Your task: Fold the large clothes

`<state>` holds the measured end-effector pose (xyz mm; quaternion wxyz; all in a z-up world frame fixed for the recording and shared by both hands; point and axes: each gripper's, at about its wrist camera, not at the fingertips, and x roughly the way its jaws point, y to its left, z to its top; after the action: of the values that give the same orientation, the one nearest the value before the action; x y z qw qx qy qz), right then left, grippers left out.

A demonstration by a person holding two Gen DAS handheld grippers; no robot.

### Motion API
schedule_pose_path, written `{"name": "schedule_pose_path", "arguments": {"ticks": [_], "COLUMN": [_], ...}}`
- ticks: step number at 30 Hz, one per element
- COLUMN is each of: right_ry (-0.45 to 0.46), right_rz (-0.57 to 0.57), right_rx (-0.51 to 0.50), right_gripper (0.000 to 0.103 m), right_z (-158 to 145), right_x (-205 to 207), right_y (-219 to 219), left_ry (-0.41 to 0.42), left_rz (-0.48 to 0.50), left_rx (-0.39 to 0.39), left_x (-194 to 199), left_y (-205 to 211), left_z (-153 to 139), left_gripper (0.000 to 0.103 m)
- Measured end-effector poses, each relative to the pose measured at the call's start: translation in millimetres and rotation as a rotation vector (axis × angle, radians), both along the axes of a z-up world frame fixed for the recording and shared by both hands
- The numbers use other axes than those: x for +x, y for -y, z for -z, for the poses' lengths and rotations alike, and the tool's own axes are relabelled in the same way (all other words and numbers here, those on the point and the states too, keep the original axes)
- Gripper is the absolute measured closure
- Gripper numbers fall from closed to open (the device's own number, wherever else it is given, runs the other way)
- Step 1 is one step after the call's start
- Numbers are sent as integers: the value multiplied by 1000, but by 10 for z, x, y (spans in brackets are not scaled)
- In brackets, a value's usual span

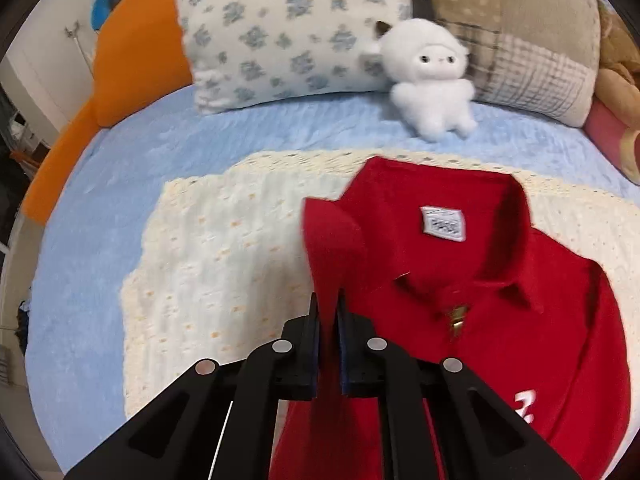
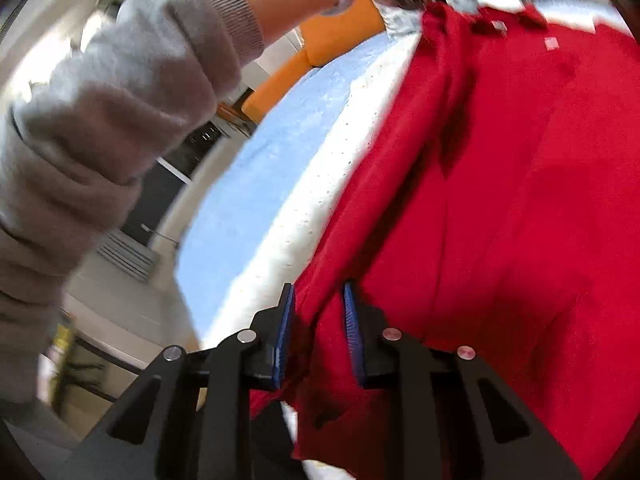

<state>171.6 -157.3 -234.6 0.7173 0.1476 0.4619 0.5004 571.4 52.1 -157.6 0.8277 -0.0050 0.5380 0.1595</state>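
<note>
A red zip-collar top (image 1: pixel 480 280) lies on a cream knitted blanket (image 1: pixel 224 248) on the bed, collar toward the pillows. My left gripper (image 1: pixel 328 320) is shut on the top's left shoulder edge, which stands up between the pads. In the right wrist view the same red top (image 2: pixel 520 200) fills the right side. My right gripper (image 2: pixel 318 312) is shut on a fold of its lower left edge, the pads a small gap apart around the cloth. The person's arm in a grey sleeve (image 2: pixel 100 120) reaches to the far end of the top.
A white plush toy (image 1: pixel 434 76) sits at the head of the bed between a floral pillow (image 1: pixel 288 28) and a patchwork pillow (image 1: pixel 520 36). An orange cushion (image 1: pixel 132 52) lies at the left. The light blue bedcover (image 1: pixel 80 280) runs to the bed's edge.
</note>
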Motion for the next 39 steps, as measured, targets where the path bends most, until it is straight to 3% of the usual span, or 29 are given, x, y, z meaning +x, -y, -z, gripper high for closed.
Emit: {"name": "schedule_pose_path", "arguments": {"ticks": [3,10,12,13,14,16,18,20,23,25,27,28,30,33,37,39], "right_ry": [-49,24,51,69,78,138,171,185,150,152,152,134,74,-43,44,53], "right_rz": [34,96,86,81,80,115,139,202,320,354,334,311,269,172,201,251], "right_rx": [-19,-168,-155,-132,-107,-51,7,86,101,56,20,19,-15,-85,-377,-436], "right_gripper": [80,81,70,52,32,20,20,20,20,23,34,41,67,78,81,85], "right_z": [107,153,84,25,-15,-153,-257,-363,-469,-590,-740,-776,-743,-515,-246,-117], "right_x": [63,61,43,29,20,20,22,100,369,687,1142,1357,1704,2176,2377,2421], "right_y": [123,232,227,240,271,395,507,688,846,803,586,454,222,-248,-662,-610], "left_ry": [3,61,84,106,128,204,264,299,303,273,227,195,164,96,73,79], "left_rz": [38,45,78,99,121,173,204,256,364,436,490,534,562,551,477,453], "left_rx": [11,16,34,31,8,-70,-124,-167,-207,-231,-246,-297,-377,-508,-594,-607], "left_x": [117,220,174,97,12,-365,-784,-1467,-2639,-3409,-3944,-4208,-4492,-4649,-4546,-4524], "left_y": [186,330,345,340,315,222,114,-6,-80,-53,42,115,227,386,353,367], "left_z": [203,769,736,651,552,239,-10,-245,-307,-180,-11,90,217,448,600,634], "left_gripper": [93,96,92,79,54,28,28,23,22,22,29,35,40,49,50,50]}}
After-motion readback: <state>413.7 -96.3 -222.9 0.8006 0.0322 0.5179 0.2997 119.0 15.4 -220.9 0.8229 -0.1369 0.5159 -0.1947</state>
